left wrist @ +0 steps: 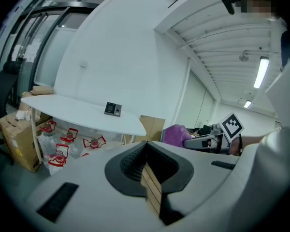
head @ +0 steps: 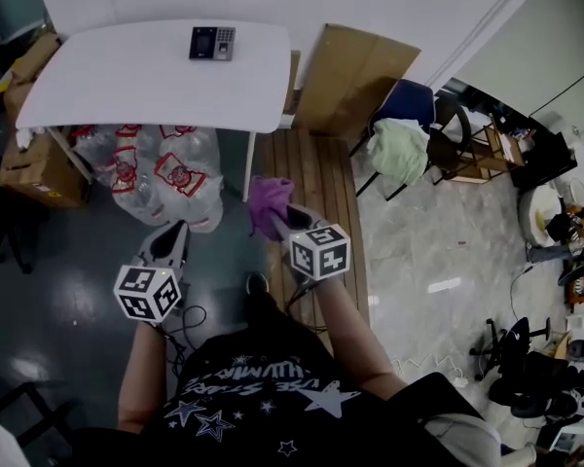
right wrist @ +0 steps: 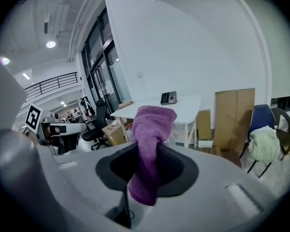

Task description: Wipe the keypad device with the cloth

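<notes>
The dark keypad device (head: 212,43) lies near the far edge of the white table (head: 127,76), well ahead of both grippers; it also shows in the left gripper view (left wrist: 113,109) and the right gripper view (right wrist: 168,98). My right gripper (head: 280,220) is shut on a purple cloth (head: 269,205), which bunches up out of the jaws (right wrist: 150,144). My left gripper (head: 173,237) is shut with nothing in it; its jaws meet in the left gripper view (left wrist: 146,170). Both are held in the air in front of the person, short of the table.
Packs of water bottles (head: 161,168) sit under the table. Cardboard boxes (head: 34,159) stand at its left, flat cardboard (head: 355,76) leans on the wall at its right. A blue chair with a green cloth (head: 399,149) stands further right.
</notes>
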`<action>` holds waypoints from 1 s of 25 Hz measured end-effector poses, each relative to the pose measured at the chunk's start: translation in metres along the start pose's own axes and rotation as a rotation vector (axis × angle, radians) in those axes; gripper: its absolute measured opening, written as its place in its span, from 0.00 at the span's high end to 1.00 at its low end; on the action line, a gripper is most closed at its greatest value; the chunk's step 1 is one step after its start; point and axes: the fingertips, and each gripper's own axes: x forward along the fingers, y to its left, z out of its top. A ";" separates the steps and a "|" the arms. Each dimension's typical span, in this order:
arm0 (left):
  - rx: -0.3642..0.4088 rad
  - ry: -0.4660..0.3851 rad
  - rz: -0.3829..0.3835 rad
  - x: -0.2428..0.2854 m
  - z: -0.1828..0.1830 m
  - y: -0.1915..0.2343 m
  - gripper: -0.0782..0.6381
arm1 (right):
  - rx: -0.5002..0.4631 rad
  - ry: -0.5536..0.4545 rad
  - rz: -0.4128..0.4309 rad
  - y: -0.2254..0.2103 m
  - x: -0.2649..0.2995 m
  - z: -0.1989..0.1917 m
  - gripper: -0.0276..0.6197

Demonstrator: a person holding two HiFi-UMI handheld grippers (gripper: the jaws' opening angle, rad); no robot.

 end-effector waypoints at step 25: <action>-0.019 -0.032 0.144 0.111 0.057 0.022 0.88 | -0.019 0.011 0.139 -0.106 0.079 0.070 0.81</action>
